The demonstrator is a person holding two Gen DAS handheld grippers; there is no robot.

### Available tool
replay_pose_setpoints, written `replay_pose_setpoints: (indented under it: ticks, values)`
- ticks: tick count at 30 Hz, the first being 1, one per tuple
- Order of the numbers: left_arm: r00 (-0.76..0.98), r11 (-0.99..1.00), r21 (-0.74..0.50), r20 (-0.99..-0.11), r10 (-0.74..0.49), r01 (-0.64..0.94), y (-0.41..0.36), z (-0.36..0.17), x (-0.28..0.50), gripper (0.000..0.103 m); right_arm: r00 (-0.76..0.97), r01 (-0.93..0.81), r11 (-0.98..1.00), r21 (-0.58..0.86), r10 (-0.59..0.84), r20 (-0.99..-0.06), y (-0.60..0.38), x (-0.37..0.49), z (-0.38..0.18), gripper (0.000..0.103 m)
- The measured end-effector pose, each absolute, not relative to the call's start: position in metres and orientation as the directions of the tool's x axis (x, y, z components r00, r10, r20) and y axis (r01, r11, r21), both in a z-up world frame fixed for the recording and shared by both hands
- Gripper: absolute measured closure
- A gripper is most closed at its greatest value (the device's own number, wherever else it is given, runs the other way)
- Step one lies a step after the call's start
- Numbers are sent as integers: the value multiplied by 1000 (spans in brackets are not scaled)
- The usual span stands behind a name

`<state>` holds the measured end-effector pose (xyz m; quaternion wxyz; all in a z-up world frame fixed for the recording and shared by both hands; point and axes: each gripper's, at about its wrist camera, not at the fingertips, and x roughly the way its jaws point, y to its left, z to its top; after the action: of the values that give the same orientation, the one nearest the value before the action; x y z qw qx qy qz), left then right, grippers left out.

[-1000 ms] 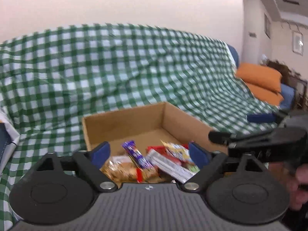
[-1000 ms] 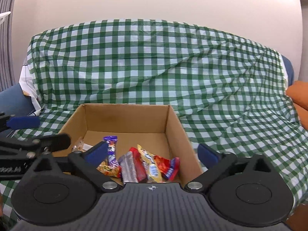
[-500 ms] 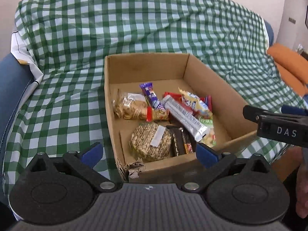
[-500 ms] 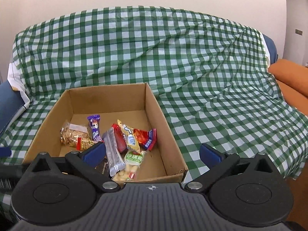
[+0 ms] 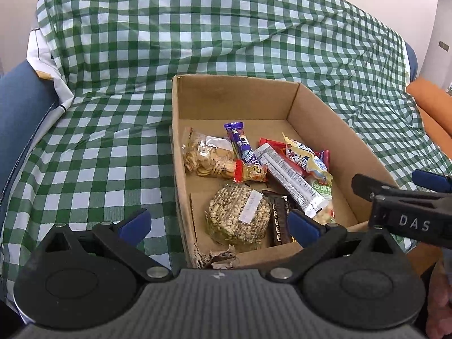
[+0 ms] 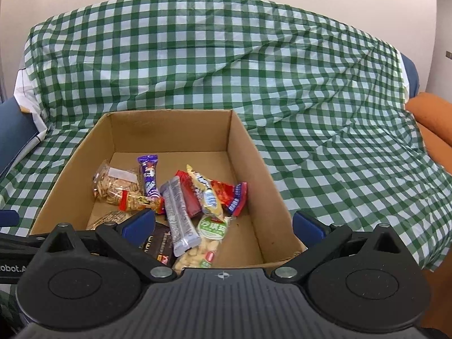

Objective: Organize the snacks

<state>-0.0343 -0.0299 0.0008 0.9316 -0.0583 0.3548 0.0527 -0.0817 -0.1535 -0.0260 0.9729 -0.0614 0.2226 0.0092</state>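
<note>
An open cardboard box [image 5: 325, 130] sits on a green checked cloth and holds several snacks. Among them are a purple bar [image 5: 241, 144], a clear bag of biscuits [image 5: 206, 155], a round puffed-grain cake [image 5: 237, 214], a silver bar [image 5: 291, 180] and a dark chocolate pack [image 5: 279, 220]. My left gripper [image 5: 217, 224] hovers open over the box's near left corner, holding nothing. My right gripper [image 6: 223, 224] is open above the box's [image 6: 245, 147] near right edge, over the silver bar [image 6: 178, 212] and a green-labelled nut bag [image 6: 212, 231]. It holds nothing.
The checked cloth [image 5: 113, 141] drapes a sofa and lies bare on both sides of the box. Blue upholstery [image 5: 19, 107] shows at the left and an orange cushion [image 6: 432, 121] at the right. A white wall stands behind.
Both grippers have tipped downward, so the views now look into the box. The left one also rolled level and sank a little. No snack has moved.
</note>
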Motion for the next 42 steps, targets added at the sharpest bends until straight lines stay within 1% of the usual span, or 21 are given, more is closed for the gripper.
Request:
replay_pose_setpoints:
  ticks: [5,42]
  values:
    - [743,987,-74,-667,58,-143,-29,1,-34,0,903,-66,989,-135,2,-431,-146,-81,-26,1]
    - [734,985,-91,-678,45,-145,-31,-1,-33,0,901,-64,990,-129,2,-434,-147,-80,-27,1]
